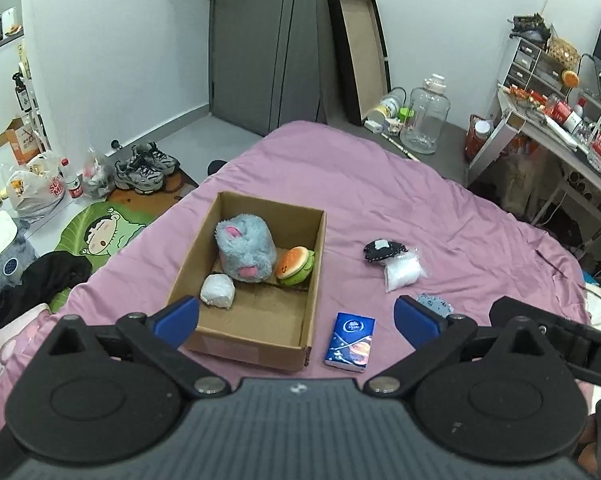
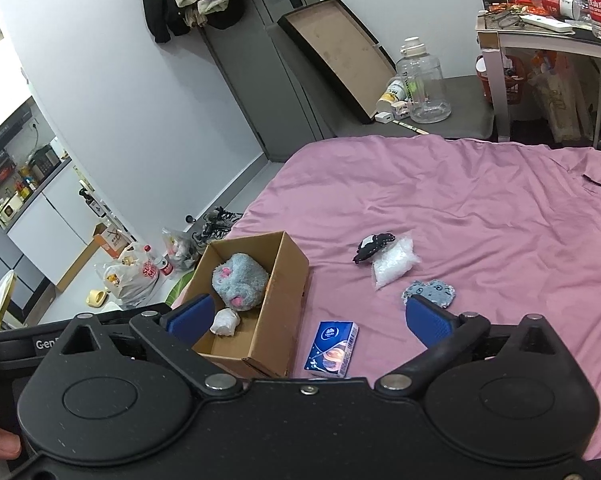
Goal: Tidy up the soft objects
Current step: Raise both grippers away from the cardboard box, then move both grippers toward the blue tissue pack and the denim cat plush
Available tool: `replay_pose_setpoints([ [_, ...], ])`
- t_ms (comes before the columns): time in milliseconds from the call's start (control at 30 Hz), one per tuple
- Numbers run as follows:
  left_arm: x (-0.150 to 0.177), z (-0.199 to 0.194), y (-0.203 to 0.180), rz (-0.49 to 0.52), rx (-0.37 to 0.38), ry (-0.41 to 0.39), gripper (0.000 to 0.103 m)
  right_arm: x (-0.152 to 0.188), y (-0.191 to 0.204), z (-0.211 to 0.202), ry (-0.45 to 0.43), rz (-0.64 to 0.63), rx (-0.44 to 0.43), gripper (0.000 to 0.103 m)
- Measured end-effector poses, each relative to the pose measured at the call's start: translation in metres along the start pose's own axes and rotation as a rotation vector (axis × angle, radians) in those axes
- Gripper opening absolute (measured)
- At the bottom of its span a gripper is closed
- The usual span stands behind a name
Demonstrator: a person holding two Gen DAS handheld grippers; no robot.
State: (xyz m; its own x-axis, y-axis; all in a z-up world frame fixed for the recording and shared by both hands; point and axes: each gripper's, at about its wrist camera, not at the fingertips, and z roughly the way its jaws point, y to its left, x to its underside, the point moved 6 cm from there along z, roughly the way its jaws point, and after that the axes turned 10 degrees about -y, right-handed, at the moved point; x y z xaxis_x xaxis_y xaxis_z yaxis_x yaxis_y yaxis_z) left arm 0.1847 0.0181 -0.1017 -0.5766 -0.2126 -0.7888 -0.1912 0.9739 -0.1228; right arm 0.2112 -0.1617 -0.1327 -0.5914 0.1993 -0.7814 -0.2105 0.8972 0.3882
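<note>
A cardboard box (image 1: 312, 276) (image 2: 290, 280) lies open on the pink bed sheet (image 1: 400, 200) (image 2: 460, 208). Inside it sit a grey-blue plush (image 1: 244, 250) (image 2: 238, 276), a burger toy (image 1: 295, 266) and a white bundle (image 1: 218, 292) (image 2: 225, 322). To the box's right lie a blue tissue pack (image 1: 351, 342) (image 2: 332, 350), a black pouch (image 1: 382, 250) (image 2: 372, 246), a clear bag of white filling (image 1: 402, 274) (image 2: 392, 262) and a grey patterned cloth (image 1: 434, 304) (image 2: 430, 290). My left gripper (image 1: 296, 320) hangs open above the box's near end, nothing between its fingers. My right gripper (image 2: 308, 318) is open and empty too.
Beyond the bed's left edge the floor holds shoes (image 1: 146, 168), plastic bags (image 1: 36, 188) and a green mat (image 1: 100, 236). A large clear jug (image 1: 426, 114) (image 2: 422, 80) and a leaning tray (image 1: 360, 56) stand at the far end. A cluttered desk (image 1: 560, 120) stands at the right.
</note>
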Motion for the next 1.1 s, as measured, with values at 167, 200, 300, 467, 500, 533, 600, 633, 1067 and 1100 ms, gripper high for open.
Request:
replay_pose_setpoints([
  [167,0.001,-0.007,-0.004,-0.024,0.003,-0.004,0.103,-0.001,-0.013,-0.009,0.004,0.02,-0.024,0.103],
  [200,0.001,-0.008,-0.006,-0.021,0.0,-0.004,0.103,-0.002,-0.015,-0.01,0.003,0.022,-0.025,0.103],
  [300,0.002,-0.009,-0.01,-0.017,-0.003,0.005,0.103,-0.002,-0.02,-0.01,0.005,0.031,-0.026,0.103],
  [467,0.007,-0.006,-0.019,-0.004,-0.017,0.028,0.103,-0.003,-0.031,-0.011,0.007,0.053,-0.016,0.103],
  [500,0.008,-0.005,-0.021,0.002,-0.03,0.031,0.103,-0.003,-0.033,-0.012,0.007,0.059,-0.016,0.103],
  [533,0.009,-0.004,-0.022,0.005,-0.041,0.034,0.103,-0.004,-0.036,-0.012,0.007,0.067,-0.015,0.103],
  [600,0.01,-0.001,-0.026,0.002,-0.041,0.041,0.103,-0.004,-0.042,-0.012,0.01,0.081,-0.012,0.103],
  [633,0.012,0.001,-0.029,0.002,-0.041,0.047,0.103,-0.003,-0.045,-0.012,0.014,0.091,-0.006,0.103],
  [1067,0.025,0.029,-0.057,0.024,-0.045,0.074,0.103,0.002,-0.083,-0.002,0.045,0.168,0.045,0.103],
  [1100,0.026,0.032,-0.058,0.02,-0.049,0.074,0.103,0.002,-0.087,-0.001,0.047,0.176,0.048,0.103],
])
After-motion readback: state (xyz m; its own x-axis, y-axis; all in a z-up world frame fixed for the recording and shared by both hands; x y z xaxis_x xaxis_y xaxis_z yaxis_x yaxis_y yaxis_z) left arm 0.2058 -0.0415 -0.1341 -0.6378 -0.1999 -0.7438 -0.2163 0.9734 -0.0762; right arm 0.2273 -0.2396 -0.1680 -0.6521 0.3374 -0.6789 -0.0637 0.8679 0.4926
